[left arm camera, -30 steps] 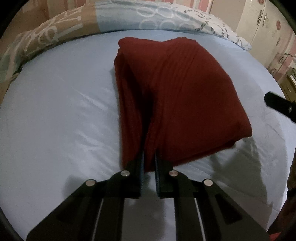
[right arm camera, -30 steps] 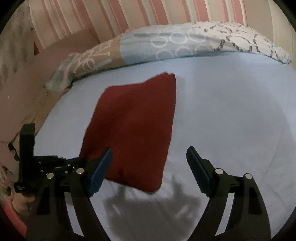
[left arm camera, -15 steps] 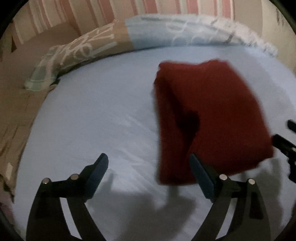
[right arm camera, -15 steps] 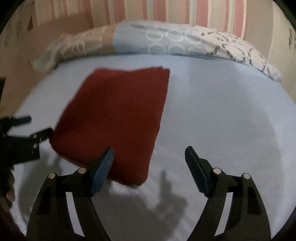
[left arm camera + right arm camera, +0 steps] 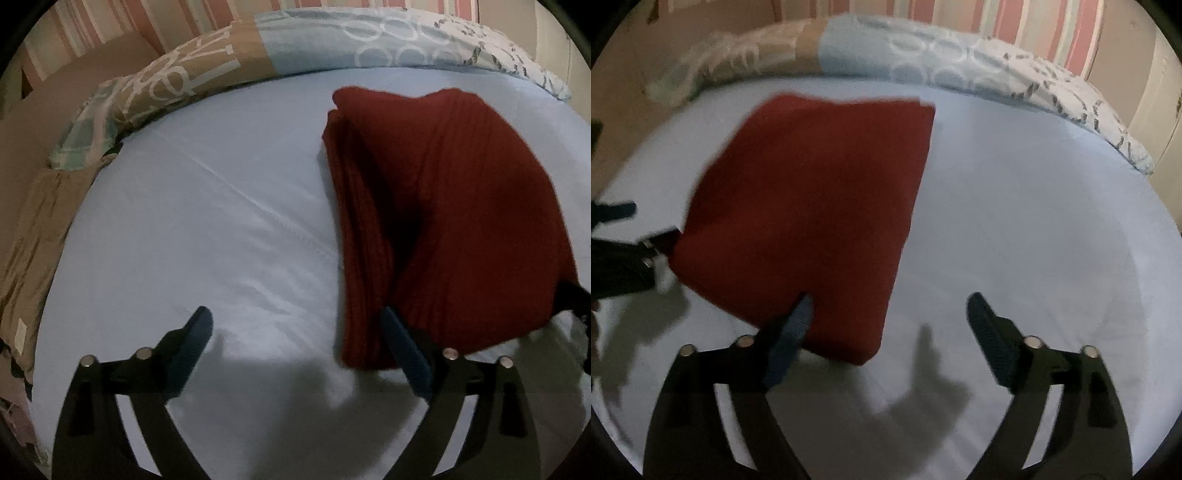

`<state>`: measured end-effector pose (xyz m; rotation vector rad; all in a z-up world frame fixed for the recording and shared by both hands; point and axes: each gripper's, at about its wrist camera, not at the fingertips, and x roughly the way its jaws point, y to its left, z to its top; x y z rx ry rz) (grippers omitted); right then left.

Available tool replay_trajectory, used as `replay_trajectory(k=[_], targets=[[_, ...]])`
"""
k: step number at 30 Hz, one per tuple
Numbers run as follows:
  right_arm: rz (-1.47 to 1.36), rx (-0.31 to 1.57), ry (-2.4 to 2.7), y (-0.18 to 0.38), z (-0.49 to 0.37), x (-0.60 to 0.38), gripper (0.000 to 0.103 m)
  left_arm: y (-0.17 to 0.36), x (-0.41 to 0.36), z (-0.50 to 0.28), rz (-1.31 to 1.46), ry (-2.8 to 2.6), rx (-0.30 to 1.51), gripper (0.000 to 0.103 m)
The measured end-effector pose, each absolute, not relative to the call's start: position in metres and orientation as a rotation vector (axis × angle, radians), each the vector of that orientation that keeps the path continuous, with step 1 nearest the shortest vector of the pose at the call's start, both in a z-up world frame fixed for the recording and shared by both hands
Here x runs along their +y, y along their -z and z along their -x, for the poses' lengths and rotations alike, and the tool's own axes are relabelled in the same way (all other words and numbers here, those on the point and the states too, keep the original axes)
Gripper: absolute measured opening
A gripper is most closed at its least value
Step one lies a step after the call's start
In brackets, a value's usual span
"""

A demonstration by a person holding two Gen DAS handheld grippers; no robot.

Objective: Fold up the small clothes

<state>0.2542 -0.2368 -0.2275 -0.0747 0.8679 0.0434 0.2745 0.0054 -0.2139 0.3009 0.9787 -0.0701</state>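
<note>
step: release after fold | your left tongs just opened, nothing gripped, so red garment rests folded on bed, ahead-right | your right tongs apart too, widening, garment's near corner between them untouched

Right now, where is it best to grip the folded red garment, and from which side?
Probably the near short edge of the red garment, approached from the near side by the open left gripper: there the stacked layers end together, facing it.
</note>
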Motion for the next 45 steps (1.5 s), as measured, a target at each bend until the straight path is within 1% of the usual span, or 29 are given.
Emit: replay_trajectory(k=[2,6,10,13,18,24,27,32,38,45], targets=[[0.06,0.814,-0.043,0.211,-0.245,-0.24,0.1,0.207,0.009,-0.272,-0.274,0.107,0.996,0.101],[0.094,0.779,-0.021,0.194,-0.244,-0.243,0.1,0.21,0.013,-0.275,-0.188,0.223,1.067,0.101],[0.11,0.784,-0.009,0.195,-0.248,-0.242,0.1,0.232,0.005,-0.285,-0.162,0.256,1.111,0.101],[0.112,0.791,-0.011,0.199,-0.249,-0.24,0.1,0.238,0.002,-0.295,-0.131,0.27,1.126,0.102],[0.1,0.798,-0.007,0.2,-0.253,-0.243,0.1,0.227,0.0,-0.304,-0.049,0.326,1.135,0.101],[0.091,0.787,0.008,0.196,-0.258,-0.251,0.1,0.206,0.012,-0.292,0.034,0.419,1.133,0.101],[0.081,0.787,0.014,0.196,-0.259,-0.254,0.1,0.208,0.0,-0.294,-0.014,0.412,1.129,0.101],[0.091,0.781,0.005,0.194,-0.259,-0.249,0.1,0.234,-0.012,-0.311,-0.07,0.37,1.167,0.101],[0.111,0.78,0.004,0.194,-0.26,-0.248,0.1,0.248,0.004,-0.31,0.023,0.408,1.163,0.102],[0.116,0.792,0.004,0.197,-0.262,-0.25,0.1,0.251,0.007,-0.299,-0.015,0.431,1.164,0.102]])
